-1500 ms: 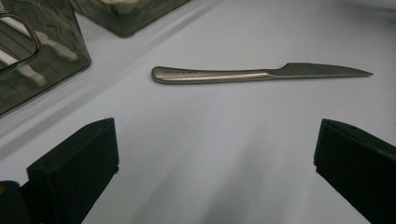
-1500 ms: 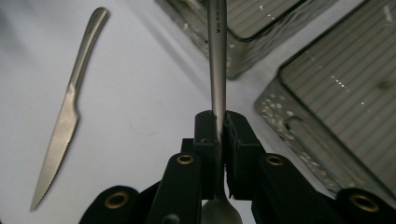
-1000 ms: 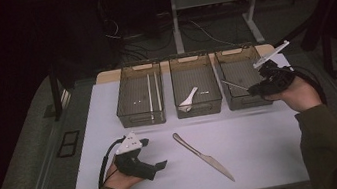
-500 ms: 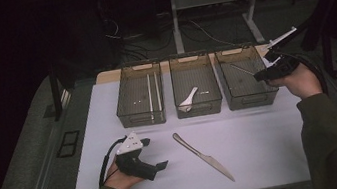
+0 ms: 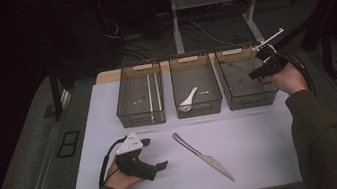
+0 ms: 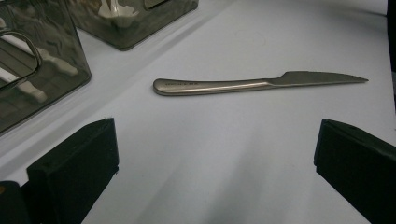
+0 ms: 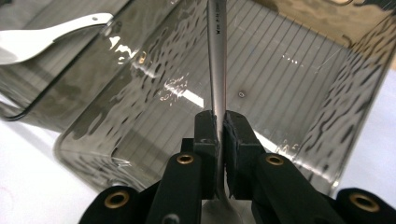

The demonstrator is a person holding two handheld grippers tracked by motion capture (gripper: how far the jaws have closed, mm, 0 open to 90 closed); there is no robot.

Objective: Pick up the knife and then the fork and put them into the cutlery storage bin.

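Three smoky clear bins stand in a row at the far side of the desk (image 5: 267, 160) in the high view: the left bin (image 5: 140, 98) holds pale chopsticks (image 5: 150, 94), the middle bin (image 5: 196, 88) a white spoon (image 5: 188, 99), and the right bin (image 5: 247, 80) has the right tongs (image 5: 256, 73) over its right rim, clamped on a slim metal utensil (image 5: 238, 68) that slants down into it. The step in hand looks like sorting cutlery, this piece going into the right bin; the next move calls for lowering it past the rim and letting go. The left tongs (image 5: 154, 153) rest near the desk's front left with jaws spread and nothing between them, a table knife (image 5: 203, 157) lying just to their right on bare white surface well clear of the bins. In the left gripper view the knife (image 6: 259, 83) lies crosswise ahead of the wide-open jaws, with open room all around it. In the right gripper view the jaws pinch the metal utensil (image 7: 217, 56) tight, its shaft running up over the bin's ribbed floor (image 7: 280, 79); the walls stand close on both sides, so the drop should stay central.
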